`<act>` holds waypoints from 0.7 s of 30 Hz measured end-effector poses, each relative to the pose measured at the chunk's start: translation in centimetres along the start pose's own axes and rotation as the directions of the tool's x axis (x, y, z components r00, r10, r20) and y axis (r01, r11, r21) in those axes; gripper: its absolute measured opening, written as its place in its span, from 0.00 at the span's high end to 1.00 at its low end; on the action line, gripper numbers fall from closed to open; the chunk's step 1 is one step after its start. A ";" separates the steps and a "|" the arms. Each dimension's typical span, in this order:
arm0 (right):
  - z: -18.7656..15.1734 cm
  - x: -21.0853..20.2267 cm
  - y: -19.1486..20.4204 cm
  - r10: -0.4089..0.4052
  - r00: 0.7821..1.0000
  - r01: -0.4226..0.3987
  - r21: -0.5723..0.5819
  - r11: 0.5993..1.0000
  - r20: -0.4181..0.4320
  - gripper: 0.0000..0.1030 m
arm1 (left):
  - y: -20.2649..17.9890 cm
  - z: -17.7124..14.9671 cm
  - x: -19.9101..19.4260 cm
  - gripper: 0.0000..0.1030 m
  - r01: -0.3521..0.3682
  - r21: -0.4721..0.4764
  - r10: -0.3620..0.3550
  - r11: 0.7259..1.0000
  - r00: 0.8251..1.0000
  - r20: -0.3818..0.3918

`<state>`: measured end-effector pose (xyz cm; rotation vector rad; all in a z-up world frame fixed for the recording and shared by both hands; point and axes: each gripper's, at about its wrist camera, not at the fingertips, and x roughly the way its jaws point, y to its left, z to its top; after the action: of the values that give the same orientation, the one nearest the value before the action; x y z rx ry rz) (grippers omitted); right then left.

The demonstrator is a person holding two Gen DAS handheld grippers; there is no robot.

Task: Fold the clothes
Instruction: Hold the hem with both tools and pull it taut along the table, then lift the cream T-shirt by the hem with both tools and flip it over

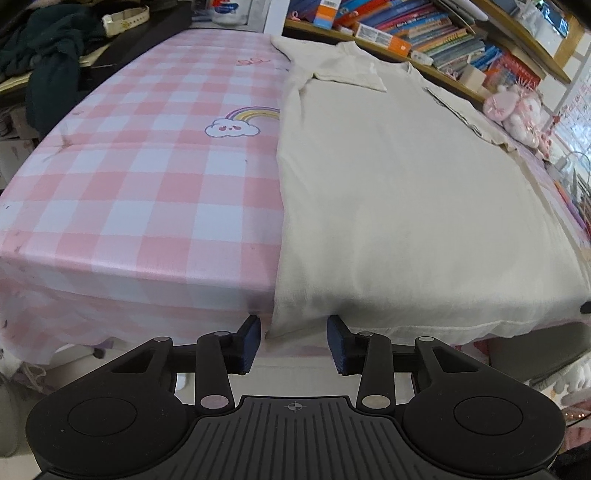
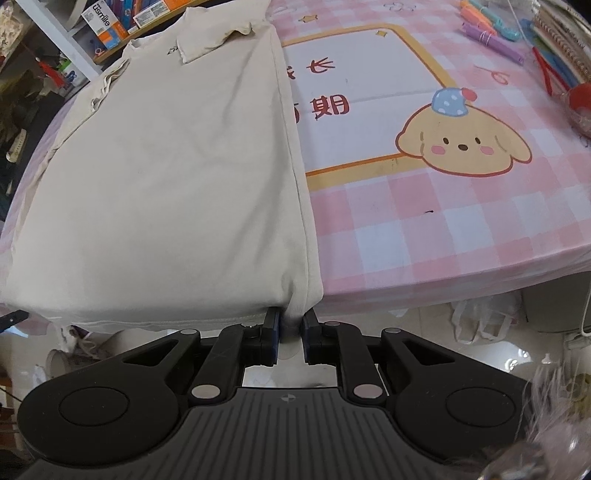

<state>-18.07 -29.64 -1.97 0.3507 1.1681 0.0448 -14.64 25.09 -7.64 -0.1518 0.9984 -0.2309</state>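
A cream polo shirt [image 1: 388, 192] lies lengthwise on the table, collar at the far end, sleeves folded in, hem hanging over the near edge. It also shows in the right wrist view [image 2: 166, 177]. My left gripper [image 1: 293, 341] is open, its blue pads either side of the hem's left corner, not closed on it. My right gripper [image 2: 290, 332] is shut on the hem's right corner, with cloth pinched between the pads.
The table wears a pink-and-white checked cloth [image 1: 140, 177] with a rainbow cloud and a puppy print [image 2: 465, 144]. Bookshelves [image 1: 424, 33] run behind. Pink plush toys [image 1: 517, 114] sit at the far right. Pens and a notebook [image 2: 517, 40] lie at the cloth's far right.
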 end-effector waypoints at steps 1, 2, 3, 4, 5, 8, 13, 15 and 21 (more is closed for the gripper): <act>0.1 0.0 0.0 0.003 1.000 -0.003 -0.002 1.000 -0.004 0.87 | 0.1 0.0 0.0 0.66 0.005 0.004 -0.005 1.000 1.000 -0.003; 0.1 0.1 -0.1 0.006 1.000 -0.006 -0.005 1.000 -0.009 0.87 | 0.1 0.0 -0.1 0.79 0.009 0.008 -0.009 1.000 1.000 -0.002; 0.1 -0.1 0.0 0.007 1.000 -0.007 -0.011 1.000 -0.004 0.87 | 0.0 -0.2 -0.5 0.95 0.014 0.014 -0.014 1.000 1.000 0.004; 0.0 -0.3 0.0 0.008 1.000 -0.008 -0.017 1.000 0.002 0.87 | -0.1 -0.3 -0.8 0.97 0.019 0.019 -0.019 1.000 1.000 0.009; -0.1 -0.4 0.1 0.008 1.000 -0.008 -0.024 1.000 0.009 0.89 | -0.1 -0.4 -1.2 0.98 0.024 0.025 -0.024 0.999 1.000 0.015; -0.3 -1.0 0.2 0.011 1.000 -0.010 -0.043 0.999 0.028 0.92 | -0.3 -0.8 -2.2 0.98 0.038 0.042 -0.039 0.998 0.999 0.031; -0.8 -3.1 0.2 0.027 0.999 -0.024 -0.063 0.998 0.046 0.94 | 0.3 -1.4 -4.5 0.98 0.095 0.004 -0.096 0.995 0.995 0.035; -1.0 -3.9 0.3 0.036 0.998 -0.033 -0.059 0.998 0.048 0.94 | 0.7 -1.5 -5.3 0.98 0.126 -0.010 -0.126 0.992 0.992 0.027; -1.3 -5.6 0.6 0.057 0.998 -0.056 -0.025 0.998 0.040 0.94 | 1.6 -1.1 -6.9 0.98 0.187 -0.043 -0.186 0.981 0.982 0.026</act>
<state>-21.41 -29.93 2.76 0.3622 1.1167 0.1008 -18.94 28.42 -2.99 -0.2896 0.9686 -0.3770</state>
